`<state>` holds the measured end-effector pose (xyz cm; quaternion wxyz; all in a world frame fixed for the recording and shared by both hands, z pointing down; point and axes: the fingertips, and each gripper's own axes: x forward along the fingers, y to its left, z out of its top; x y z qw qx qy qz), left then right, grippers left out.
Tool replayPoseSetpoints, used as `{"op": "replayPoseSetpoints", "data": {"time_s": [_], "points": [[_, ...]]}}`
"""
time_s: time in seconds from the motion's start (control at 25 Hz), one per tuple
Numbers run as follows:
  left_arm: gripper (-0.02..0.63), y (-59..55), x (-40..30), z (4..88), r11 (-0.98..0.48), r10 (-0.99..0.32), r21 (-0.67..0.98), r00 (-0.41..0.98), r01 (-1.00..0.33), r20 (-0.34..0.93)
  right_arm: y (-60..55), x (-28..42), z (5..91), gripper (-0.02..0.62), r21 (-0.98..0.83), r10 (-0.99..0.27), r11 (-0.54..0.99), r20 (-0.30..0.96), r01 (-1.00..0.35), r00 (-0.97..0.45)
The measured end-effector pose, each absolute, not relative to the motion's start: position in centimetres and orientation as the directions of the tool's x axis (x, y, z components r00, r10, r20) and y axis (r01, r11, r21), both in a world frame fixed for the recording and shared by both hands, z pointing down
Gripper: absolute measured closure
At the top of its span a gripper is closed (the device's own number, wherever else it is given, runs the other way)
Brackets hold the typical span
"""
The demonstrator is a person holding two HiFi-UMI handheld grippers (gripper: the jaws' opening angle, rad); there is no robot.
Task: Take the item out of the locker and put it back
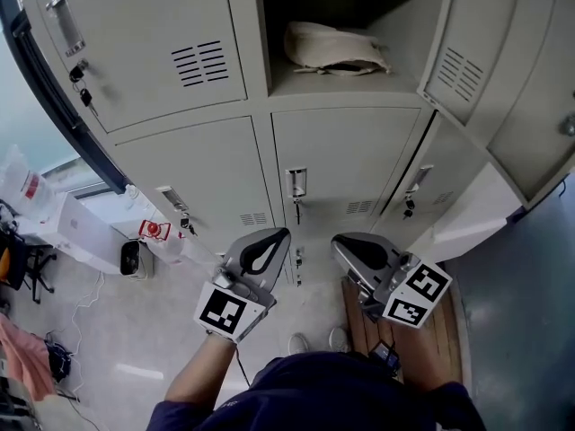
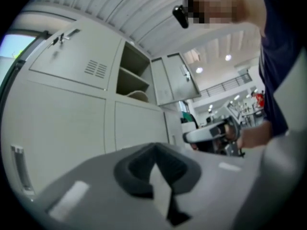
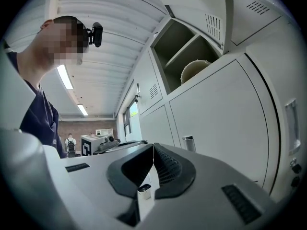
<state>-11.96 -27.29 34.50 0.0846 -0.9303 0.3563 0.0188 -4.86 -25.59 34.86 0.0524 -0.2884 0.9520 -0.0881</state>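
Observation:
A cream cloth bag point(image 1: 334, 48) lies on the floor of the open upper locker compartment point(image 1: 346, 83). It shows as a pale lump point(image 2: 139, 96) in the left gripper view and as a rounded bundle point(image 3: 195, 69) in the right gripper view. Both grippers hang low in front of the closed lower doors, well below the bag. My left gripper point(image 1: 280, 234) is shut with nothing between its fingertips. My right gripper point(image 1: 336, 240) is shut too, its jaws touching at the tips, empty.
The open locker door point(image 1: 508, 88) swings out at the upper right. Closed doors with latches point(image 1: 296, 185) face me. A white box point(image 1: 85, 232) and a dark device point(image 1: 130, 257) sit on the floor at left. A wooden board point(image 1: 440, 330) lies under my right arm.

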Motion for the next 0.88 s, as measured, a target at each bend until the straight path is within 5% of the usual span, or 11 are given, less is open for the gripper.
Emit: {"op": "replayPoseSetpoints", "data": {"time_s": [0.88], "points": [[0.603,-20.5,-2.6,36.6,-0.798,-0.591,-0.098,0.804,-0.595,-0.062,-18.3,3.6,34.9,0.589,-0.174,-0.593,0.797,-0.042,-0.578,-0.804]]}}
